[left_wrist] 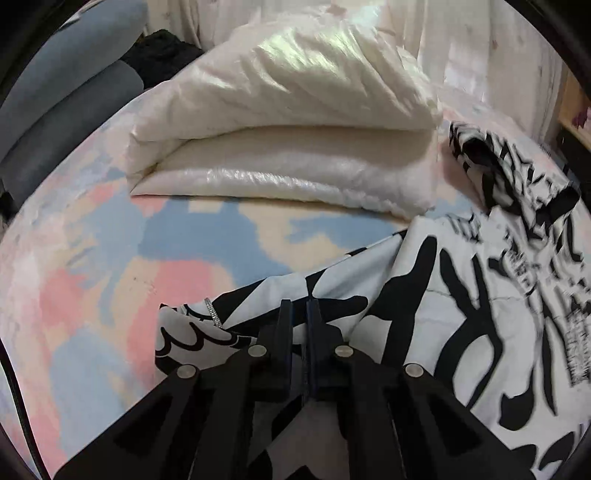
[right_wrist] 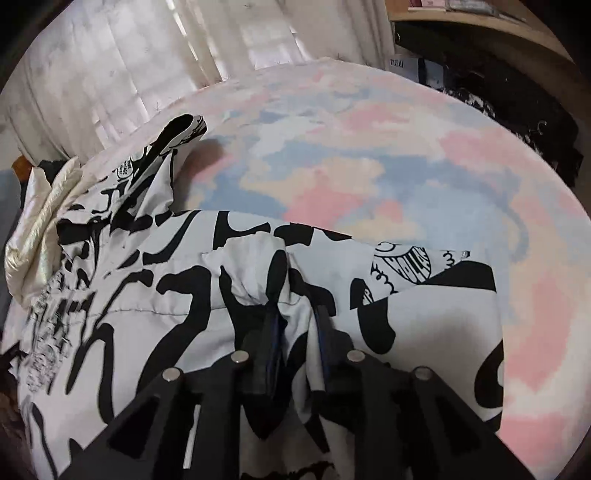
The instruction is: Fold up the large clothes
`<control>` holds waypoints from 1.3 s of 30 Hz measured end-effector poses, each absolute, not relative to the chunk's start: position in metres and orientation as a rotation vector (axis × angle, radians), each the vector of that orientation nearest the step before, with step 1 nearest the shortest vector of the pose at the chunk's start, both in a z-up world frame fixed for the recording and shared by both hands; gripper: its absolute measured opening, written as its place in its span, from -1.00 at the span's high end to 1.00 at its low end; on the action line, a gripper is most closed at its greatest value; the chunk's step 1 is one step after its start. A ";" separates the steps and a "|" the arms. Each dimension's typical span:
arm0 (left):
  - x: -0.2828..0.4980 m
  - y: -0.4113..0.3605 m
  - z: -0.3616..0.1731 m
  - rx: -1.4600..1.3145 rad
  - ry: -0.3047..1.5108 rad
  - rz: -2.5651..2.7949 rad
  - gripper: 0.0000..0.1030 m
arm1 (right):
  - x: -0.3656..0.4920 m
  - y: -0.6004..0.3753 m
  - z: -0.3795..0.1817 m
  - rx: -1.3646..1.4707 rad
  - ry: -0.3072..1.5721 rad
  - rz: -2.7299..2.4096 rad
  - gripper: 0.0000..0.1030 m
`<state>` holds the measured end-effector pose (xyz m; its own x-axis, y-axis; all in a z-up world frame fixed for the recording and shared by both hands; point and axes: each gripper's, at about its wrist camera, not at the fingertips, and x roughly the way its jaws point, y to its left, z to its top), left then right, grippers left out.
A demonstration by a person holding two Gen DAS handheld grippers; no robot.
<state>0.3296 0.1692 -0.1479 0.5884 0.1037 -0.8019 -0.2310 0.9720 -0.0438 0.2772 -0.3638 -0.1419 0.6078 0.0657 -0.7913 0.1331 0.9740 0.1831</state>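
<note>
A large white garment with bold black graphic print (left_wrist: 480,295) lies spread on the pastel bedsheet (left_wrist: 110,258). My left gripper (left_wrist: 298,310) is shut on the garment's near left edge, beside a small silver zipper strip (left_wrist: 212,312). In the right wrist view the same garment (right_wrist: 155,295) covers the left and middle of the bed. My right gripper (right_wrist: 295,306) is shut on a bunched fold of the garment, with cloth pinched between the fingers. One sleeve (right_wrist: 177,136) sticks up toward the curtain.
A folded cream-white quilt (left_wrist: 288,140) lies across the far side of the bed; its edge also shows in the right wrist view (right_wrist: 40,221). Grey-blue pillows (left_wrist: 62,92) sit at the far left. Curtains (right_wrist: 147,55) hang behind. A wooden shelf (right_wrist: 480,18) and dark clutter (right_wrist: 517,110) stand at the right.
</note>
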 end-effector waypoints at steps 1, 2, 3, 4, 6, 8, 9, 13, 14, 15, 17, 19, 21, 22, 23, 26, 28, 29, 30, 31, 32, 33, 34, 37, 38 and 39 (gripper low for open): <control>0.326 0.171 -0.142 -0.159 0.906 0.202 0.89 | 0.276 -0.368 -0.137 0.260 0.926 -0.042 0.63; 0.320 0.173 -0.133 -0.160 0.884 0.213 0.89 | 0.275 -0.368 -0.131 0.276 0.924 -0.050 0.62; 0.316 0.173 -0.128 -0.160 0.864 0.216 0.88 | 0.270 -0.370 -0.123 0.288 0.911 -0.066 0.55; 0.309 0.171 -0.117 -0.159 0.834 0.212 0.83 | 0.264 -0.370 -0.115 0.297 0.889 -0.094 0.47; 0.298 0.162 -0.095 -0.158 0.790 0.186 0.70 | 0.254 -0.364 -0.099 0.317 0.827 -0.122 0.17; 0.290 0.147 -0.079 -0.160 0.761 0.140 0.58 | 0.238 -0.352 -0.076 0.317 0.730 -0.105 -0.05; 0.289 0.142 -0.075 -0.161 0.756 0.121 0.52 | 0.236 -0.341 -0.069 0.309 0.711 -0.079 -0.11; 0.297 0.092 -0.070 -0.163 0.788 0.015 0.43 | 0.243 -0.280 -0.060 0.271 0.752 0.111 -0.12; 0.300 0.079 -0.073 -0.150 0.794 -0.004 0.43 | 0.245 -0.268 -0.061 0.257 0.764 0.140 -0.12; 0.304 0.068 -0.078 -0.133 0.801 -0.006 0.43 | 0.250 -0.251 -0.064 0.236 0.782 0.179 -0.12; 0.309 0.053 -0.087 -0.117 0.823 -0.001 0.43 | 0.261 -0.219 -0.076 0.178 0.812 0.236 -0.12; 0.322 0.048 -0.108 -0.125 0.858 0.076 0.43 | 0.274 -0.207 -0.091 0.140 0.851 0.245 -0.12; 0.334 0.056 -0.132 -0.120 0.919 0.113 0.41 | 0.285 -0.207 -0.106 0.125 0.899 0.221 -0.11; 0.336 0.062 -0.138 -0.142 0.923 0.097 0.38 | 0.293 -0.217 -0.117 0.114 0.930 0.188 -0.10; 0.335 0.068 -0.141 -0.168 0.910 0.071 0.38 | 0.295 -0.230 -0.122 0.123 0.934 0.178 -0.06; 0.331 0.075 -0.140 -0.151 0.902 0.077 0.14 | 0.290 -0.269 -0.128 0.138 0.939 0.094 -0.06; 0.326 0.084 -0.139 -0.142 0.900 0.119 -0.23 | 0.284 -0.301 -0.127 0.165 0.935 0.036 -0.06; 0.323 0.089 -0.137 -0.148 0.900 0.123 -0.23 | 0.280 -0.315 -0.128 0.144 0.942 -0.033 -0.10; 0.319 0.094 -0.135 -0.149 0.902 0.132 -0.23 | 0.277 -0.327 -0.130 0.142 0.955 -0.059 -0.09; 0.314 0.097 -0.133 -0.150 0.901 0.132 -0.23 | 0.273 -0.338 -0.130 0.174 0.960 -0.043 -0.09; 0.308 0.101 -0.130 -0.148 0.900 0.132 -0.23 | 0.267 -0.345 -0.130 0.195 0.959 -0.035 -0.09; 0.300 0.106 -0.127 -0.140 0.900 0.142 -0.23 | 0.261 -0.350 -0.127 0.213 0.957 -0.026 -0.09; 0.294 0.108 -0.124 -0.130 0.900 0.150 -0.23 | 0.256 -0.351 -0.124 0.199 0.961 -0.033 -0.09; 0.267 0.115 -0.112 -0.116 0.908 0.164 -0.25 | 0.242 -0.345 -0.111 0.145 0.971 -0.077 -0.10; 0.258 0.118 -0.108 -0.119 0.910 0.167 -0.30 | 0.236 -0.343 -0.108 0.148 0.976 -0.077 -0.10; 0.248 0.119 -0.104 -0.124 0.911 0.166 -0.34 | 0.233 -0.343 -0.105 0.156 0.980 -0.075 -0.10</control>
<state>0.2482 0.1195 -0.1039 0.6017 0.0906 -0.7935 -0.1956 0.9800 -0.0364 0.2327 -0.3435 -0.1052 0.5558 0.0072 -0.8313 0.1337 0.9862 0.0980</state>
